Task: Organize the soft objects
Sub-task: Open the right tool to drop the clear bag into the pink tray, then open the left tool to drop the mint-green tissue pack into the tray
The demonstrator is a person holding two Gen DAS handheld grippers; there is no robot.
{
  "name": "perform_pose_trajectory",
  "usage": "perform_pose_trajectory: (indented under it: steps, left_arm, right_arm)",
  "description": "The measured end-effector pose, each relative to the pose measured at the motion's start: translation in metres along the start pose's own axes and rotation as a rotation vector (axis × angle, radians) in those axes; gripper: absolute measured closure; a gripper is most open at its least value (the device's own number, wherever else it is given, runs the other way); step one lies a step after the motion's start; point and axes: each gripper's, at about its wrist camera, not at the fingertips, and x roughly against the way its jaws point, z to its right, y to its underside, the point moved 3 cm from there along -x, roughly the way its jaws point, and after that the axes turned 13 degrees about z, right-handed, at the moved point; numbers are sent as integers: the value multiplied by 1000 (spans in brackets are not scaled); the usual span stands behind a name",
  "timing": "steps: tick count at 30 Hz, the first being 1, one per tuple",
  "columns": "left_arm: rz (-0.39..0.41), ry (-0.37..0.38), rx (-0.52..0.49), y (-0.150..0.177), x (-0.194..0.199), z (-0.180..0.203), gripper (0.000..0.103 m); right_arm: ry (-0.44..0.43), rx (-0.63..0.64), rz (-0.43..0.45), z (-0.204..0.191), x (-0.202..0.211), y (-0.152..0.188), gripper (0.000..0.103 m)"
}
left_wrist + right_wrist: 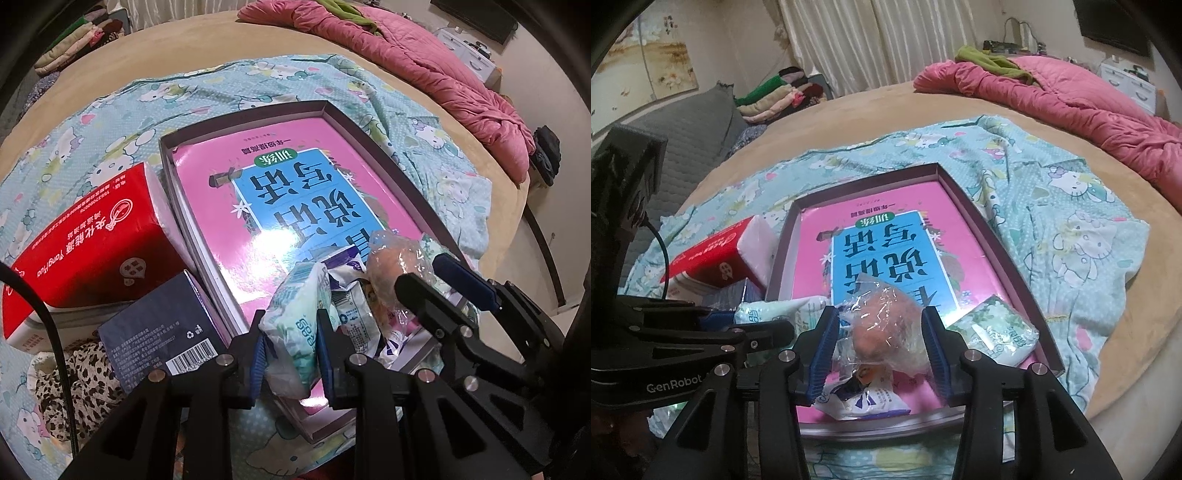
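Note:
A shallow box (168,162) with a pink book (207,166) in it lies on a Hello Kitty sheet. My left gripper (291,332) is shut on a green-white tissue pack (295,321) over the box's near edge. My right gripper (882,332) is shut on a clear bag with an orange bun (882,328), also over the box; it shows in the left wrist view (388,273) too. A white-blue packet (864,398) lies under the bag. Another green tissue pack (997,332) lies in the box's near right corner.
A red tissue box (92,243) and a dark blue carton (162,332) lie left of the box, with a leopard-print cloth (74,376) beside them. A pink quilt (1071,96) lies at the bed's far right. Folded clothes (775,96) are stacked at the far left.

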Motion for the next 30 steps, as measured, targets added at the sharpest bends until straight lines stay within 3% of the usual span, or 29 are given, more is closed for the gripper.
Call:
perform_pose_trajectory:
  steps: [5, 17, 22, 27, 30]
  left_arm:
    - [-5, 10, 0, 1, 1, 2, 77]
    - [-8, 13, -5, 1, 4, 3, 73]
    - [5, 20, 2, -1, 8, 3, 61]
    - [16, 24, 9, -3, 10, 1, 58]
    - [22, 25, 15, -5, 12, 0, 50]
  right_arm:
    - [12, -24, 33, 5, 8, -4, 49]
    - [20, -36, 40, 8, 12, -4, 48]
    - [32, -40, 44, 10, 14, -5, 48]
    - [42, -42, 49, 12, 16, -6, 47]
    - [47, -44, 52, 12, 17, -6, 47]
